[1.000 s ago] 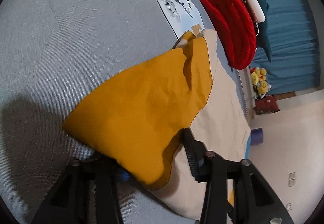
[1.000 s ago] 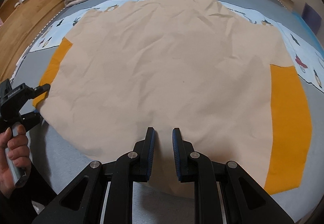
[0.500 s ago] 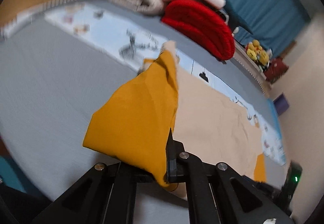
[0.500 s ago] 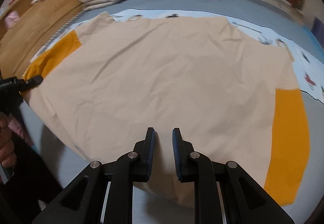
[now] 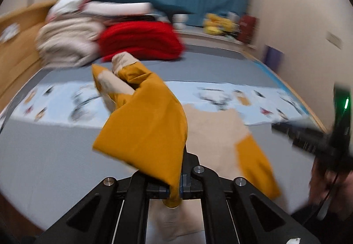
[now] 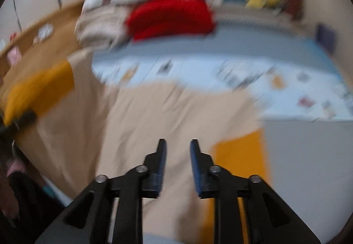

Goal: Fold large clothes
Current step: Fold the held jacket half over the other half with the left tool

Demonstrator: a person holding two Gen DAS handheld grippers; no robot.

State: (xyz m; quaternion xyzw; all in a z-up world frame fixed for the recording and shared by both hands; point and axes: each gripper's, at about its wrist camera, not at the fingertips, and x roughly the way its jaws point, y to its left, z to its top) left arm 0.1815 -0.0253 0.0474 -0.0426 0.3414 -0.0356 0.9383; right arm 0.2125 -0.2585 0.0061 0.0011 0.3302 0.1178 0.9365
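A large beige shirt with mustard sleeves lies on the grey bed. My left gripper is shut on the left mustard sleeve and holds it up off the bed, bunched and hanging over the left finger. That gripper shows blurred in the right wrist view at the far left. My right gripper hangs above the shirt's near edge with its jaws opening and nothing pressed between the pads. The other mustard sleeve lies flat to its right. The right gripper is a blur in the left wrist view.
Folded beige blankets and a red blanket are stacked at the bed's far end. A light-blue printed sheet lies under the shirt. A wooden frame runs along the left. A person's hand is at the right.
My left gripper closed on the mustard sleeve, rolled and rose, lifting the sleeve off the bed. My right gripper also rose and its jaws have spread wider.
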